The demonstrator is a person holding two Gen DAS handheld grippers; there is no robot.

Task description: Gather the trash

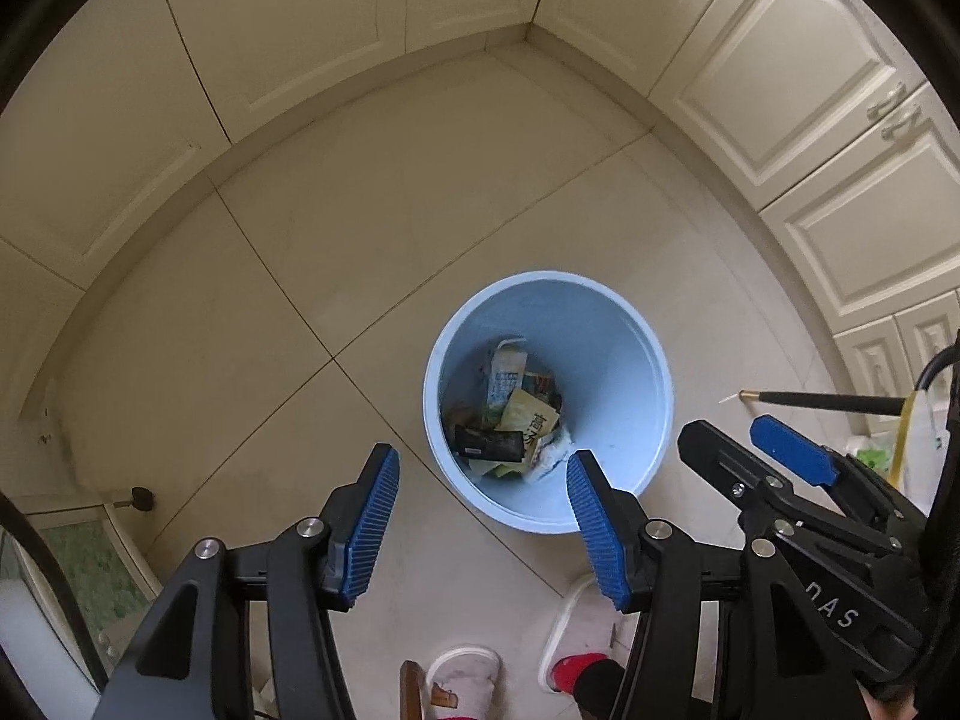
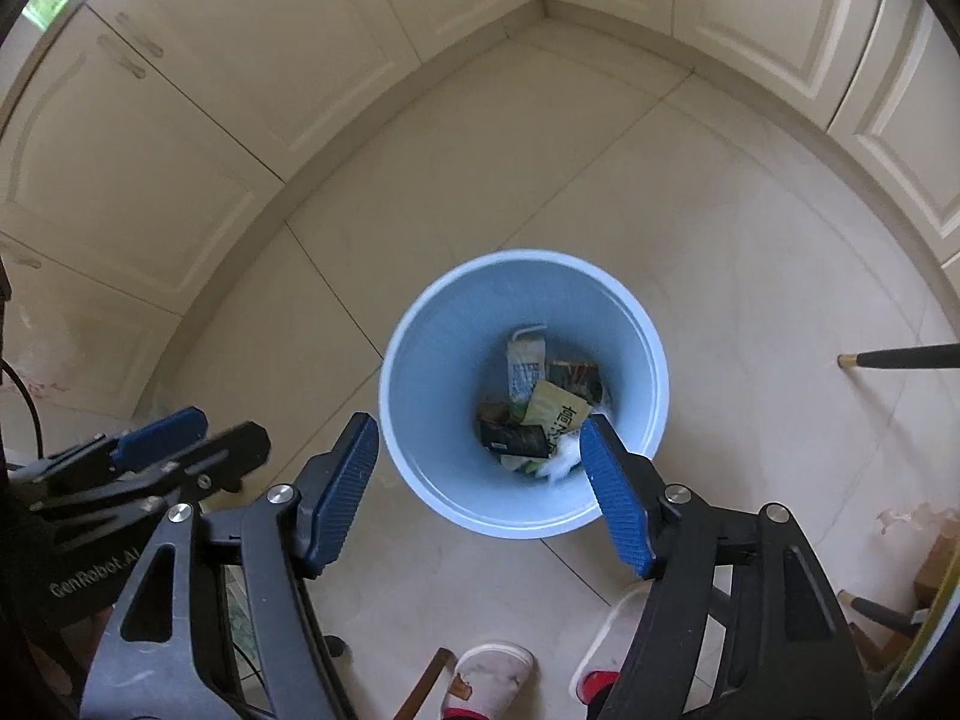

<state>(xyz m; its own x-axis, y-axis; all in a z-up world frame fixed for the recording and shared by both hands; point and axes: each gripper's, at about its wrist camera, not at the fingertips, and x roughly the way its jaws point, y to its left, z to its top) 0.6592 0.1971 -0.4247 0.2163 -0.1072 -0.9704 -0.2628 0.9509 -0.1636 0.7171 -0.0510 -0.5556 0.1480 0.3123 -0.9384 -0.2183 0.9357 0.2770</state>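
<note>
A light blue bin [image 1: 612, 360] stands on the tiled floor below both grippers. Inside it lie a drink carton [image 1: 505, 375], a yellow-green packet [image 1: 531, 423], a black packet [image 1: 489, 444] and white crumpled paper [image 1: 552, 459]. My left gripper [image 1: 480, 531] hangs above the bin's near rim, open, with nothing between its blue pads. My right gripper [image 2: 480, 495] is also open and empty over the bin [image 2: 444, 360]. The white paper [image 2: 564, 462] looks blurred beside its right pad. Each gripper shows in the other's view: the right [image 1: 750, 450], the left [image 2: 198, 438].
Cream cabinet doors [image 1: 780, 72] line the corner behind the bin. A black chair leg with a gold tip [image 2: 900, 357] reaches in from the right. A person's slippered feet [image 2: 495, 678] stand near the bottom edge. A door stop [image 1: 139, 498] sits at the left.
</note>
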